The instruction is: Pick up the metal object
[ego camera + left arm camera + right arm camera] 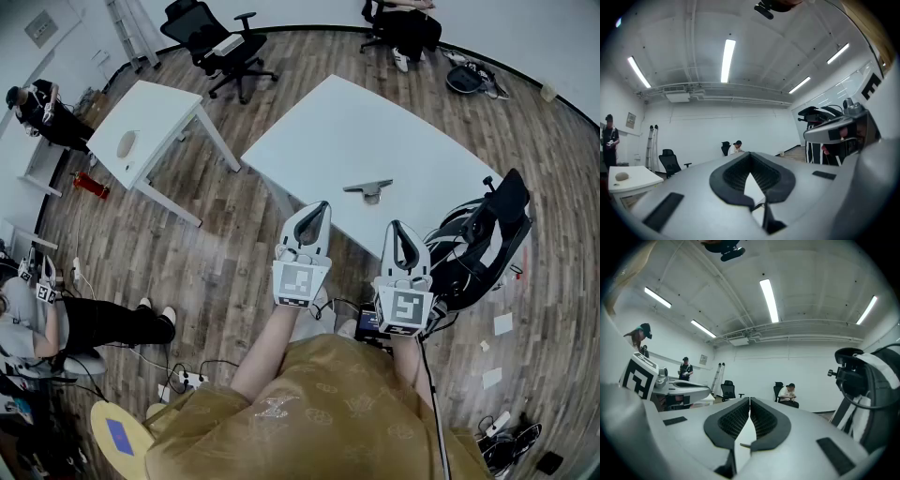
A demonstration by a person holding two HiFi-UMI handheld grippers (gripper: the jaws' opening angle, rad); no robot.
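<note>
The metal object (367,189), a flat grey bar on a small round foot, lies on the big white table (356,131) near its front edge. My left gripper (319,207) is held at that edge, left of and short of the object, its jaws closed tip to tip with nothing between them. My right gripper (397,226) hovers just off the table's front edge, right of the object, also shut and empty. In the left gripper view the left gripper (750,155) points level across the room. The right gripper (750,400) does likewise in the right gripper view.
A smaller white table (150,122) carrying a round pale item (127,143) stands to the left. A black office chair (220,42) is behind it. Another black chair with cables (478,239) crowds my right gripper. People sit at the left (84,323) and far back (403,23).
</note>
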